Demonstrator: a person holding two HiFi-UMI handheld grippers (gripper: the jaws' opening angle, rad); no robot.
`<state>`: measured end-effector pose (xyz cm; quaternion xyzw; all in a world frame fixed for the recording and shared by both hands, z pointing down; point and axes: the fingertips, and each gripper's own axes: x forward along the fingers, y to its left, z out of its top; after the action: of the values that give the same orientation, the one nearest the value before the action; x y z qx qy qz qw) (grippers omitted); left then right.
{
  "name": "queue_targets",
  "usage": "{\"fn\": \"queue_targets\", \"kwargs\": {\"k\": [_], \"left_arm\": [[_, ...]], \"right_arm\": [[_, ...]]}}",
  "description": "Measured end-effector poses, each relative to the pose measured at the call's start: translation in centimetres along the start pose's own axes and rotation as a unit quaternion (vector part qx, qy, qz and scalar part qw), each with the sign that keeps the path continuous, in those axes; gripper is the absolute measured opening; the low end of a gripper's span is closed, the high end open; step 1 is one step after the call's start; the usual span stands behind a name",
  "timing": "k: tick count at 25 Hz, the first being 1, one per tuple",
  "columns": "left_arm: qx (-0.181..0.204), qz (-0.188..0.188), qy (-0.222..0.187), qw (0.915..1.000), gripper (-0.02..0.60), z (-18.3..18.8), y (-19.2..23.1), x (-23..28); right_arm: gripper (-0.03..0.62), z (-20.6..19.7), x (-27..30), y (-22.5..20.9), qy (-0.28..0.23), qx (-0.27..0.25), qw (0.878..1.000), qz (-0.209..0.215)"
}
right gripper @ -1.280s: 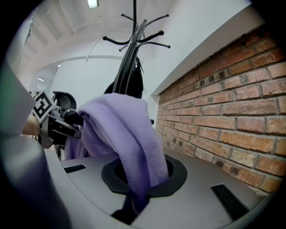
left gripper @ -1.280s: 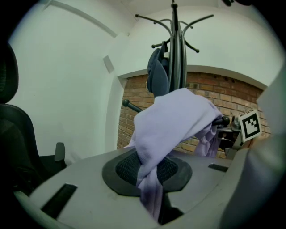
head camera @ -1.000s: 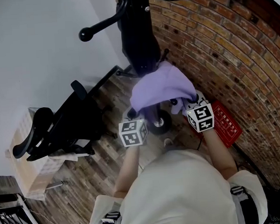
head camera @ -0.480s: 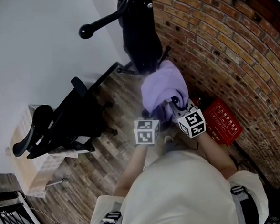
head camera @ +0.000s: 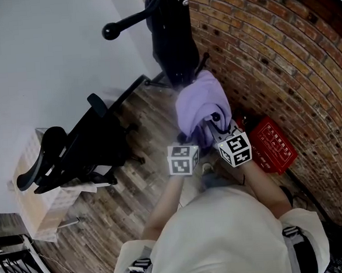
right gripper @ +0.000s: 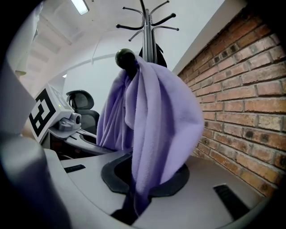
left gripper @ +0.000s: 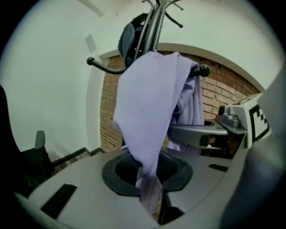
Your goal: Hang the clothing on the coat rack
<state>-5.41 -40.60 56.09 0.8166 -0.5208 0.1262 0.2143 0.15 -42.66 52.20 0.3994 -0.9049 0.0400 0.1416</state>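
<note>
Both grippers had drawn closer together and lower since the earlier frame, and the lilac fleece garment (head camera: 199,105), spread wide before, hung in a narrower bundle nearer the brick wall (head camera: 282,55).

The left gripper (left gripper: 151,200) was closed to a narrow gap on a lower fold of the fleece, with the cloth pinched between its jaws and rising from them in a long drape. The right gripper (right gripper: 133,202) was likewise clamped on another hanging edge of the same garment, its jaws nearly together around the fabric. In the head view the two marker cubes sat side by side just in front of the person's pale shirt (head camera: 224,234), and both grippers pointed up towards the rack.

The garment lay draped over one ball-ended peg (right gripper: 126,58) of the black metal coat rack (head camera: 173,39); the peg's round tip poked out beside the cloth. A dark item hung higher on the rack's pole. The rack stood in the corner where the white wall (head camera: 49,60) met the brick.

To the left a black office chair (head camera: 84,148) stood on the wood-plank floor (head camera: 140,193), well apart from the rack. A red rectangular box (head camera: 272,146) lay on the floor against the brick wall, just beside the right gripper in the head view.
</note>
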Motion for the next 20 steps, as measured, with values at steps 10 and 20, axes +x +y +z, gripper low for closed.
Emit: {"fn": "queue_targets", "kwargs": {"k": [10,20], "left_arm": [[0.014,0.004,0.001,0.9999,0.148,0.0,0.2,-1.7],[0.004,0.038,-0.026,0.9989,0.258,-0.5,0.5,-6.1]], "right_arm": [[0.148,0.0,-1.4,-0.3,0.012,-0.012,1.0,-0.024],[0.19,-0.7,-6.0,-0.4,0.01,0.008,0.998,-0.064]]}}
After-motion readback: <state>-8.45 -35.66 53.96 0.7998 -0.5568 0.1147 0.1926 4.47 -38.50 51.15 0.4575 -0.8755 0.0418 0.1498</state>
